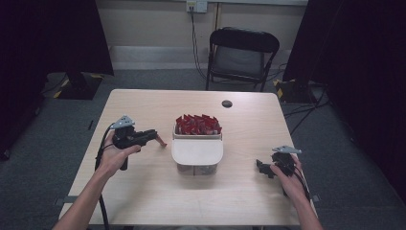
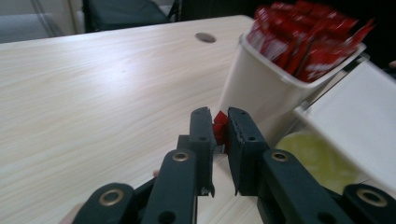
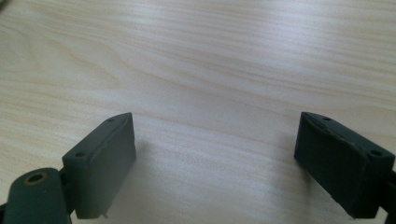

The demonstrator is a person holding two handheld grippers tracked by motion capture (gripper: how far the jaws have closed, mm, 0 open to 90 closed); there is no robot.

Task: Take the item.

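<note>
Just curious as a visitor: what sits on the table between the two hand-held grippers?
In the high view, a white plastic container with red sachets stands between left gripper and right gripper.

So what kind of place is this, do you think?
Probably a lab or studio set up for recording: a bare wooden table, dark curtains on both sides, a folding chair, cables on grey carpet.

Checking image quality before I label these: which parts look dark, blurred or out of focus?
High view: room edges very dark, wooden table evenly lit. Left gripper view: white flat lid at right smeared, red sachets soft, black jaws fairly crisp. Right gripper view: table grain sharp, soft shadow beside one jaw.
</note>
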